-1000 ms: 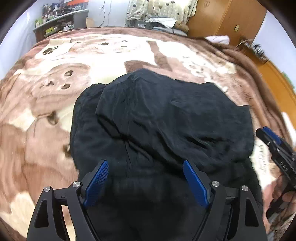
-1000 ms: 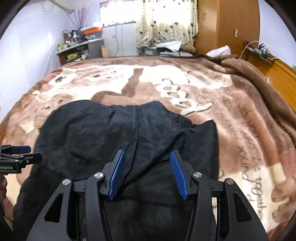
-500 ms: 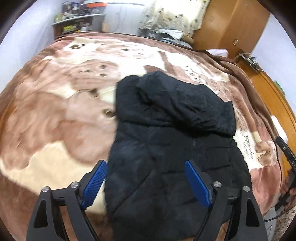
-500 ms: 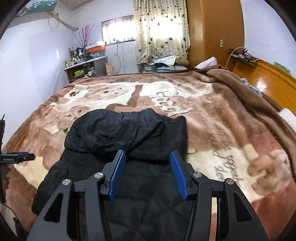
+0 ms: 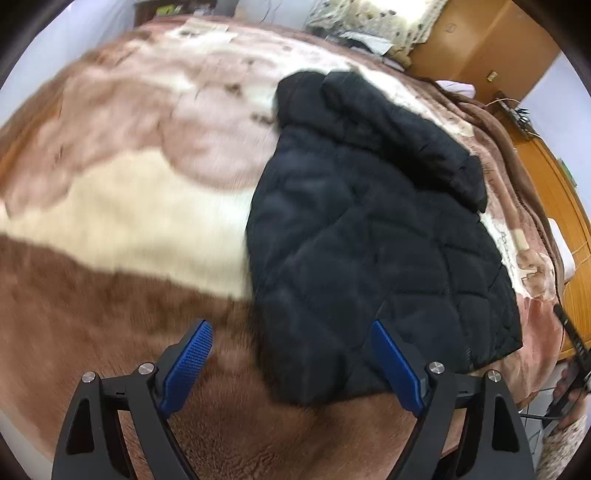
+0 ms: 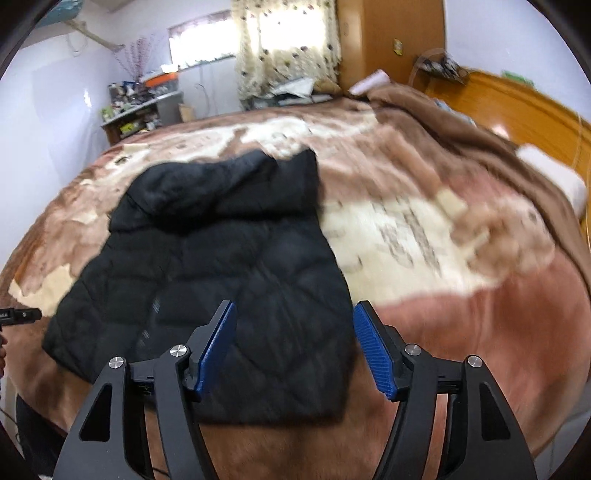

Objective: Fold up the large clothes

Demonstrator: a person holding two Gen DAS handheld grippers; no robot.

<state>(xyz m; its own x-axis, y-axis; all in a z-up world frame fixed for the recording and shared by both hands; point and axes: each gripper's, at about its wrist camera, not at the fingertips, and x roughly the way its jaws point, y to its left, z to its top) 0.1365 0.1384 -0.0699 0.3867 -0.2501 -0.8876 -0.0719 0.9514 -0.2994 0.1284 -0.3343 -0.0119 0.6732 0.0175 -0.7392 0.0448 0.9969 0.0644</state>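
Left wrist view first: my left gripper point(image 5: 291, 363) has its jaws spread wide with nothing between them, the blue pads point(image 5: 186, 365) hanging above the brown band of the blanket point(image 5: 122, 206), and the near left corner of the black quilted jacket point(image 5: 373, 240) lies under the gap between the fingers, not touching either. From there the jacket runs away from me on the bed, its diamond-stitched body flat and a thicker roll of black fabric point(image 5: 388, 125) folded across its far end. At the right edge of this view I see a thin dark sliver of the other tool, too small to read. On the right wrist view my right gripper point(image 6: 293, 349) is also open and carries nothing; its left finger sits over the jacket point(image 6: 221, 266) near the hem and its right finger over bare blanket point(image 6: 461, 302) just beside the jacket's right edge. Beyond lie the cream and brown blanket pattern, a wooden headboard point(image 6: 517, 110) on the right, a curtained window point(image 6: 288, 33) and a cluttered shelf point(image 6: 144, 110) at the far wall. Both views are blurred in places.
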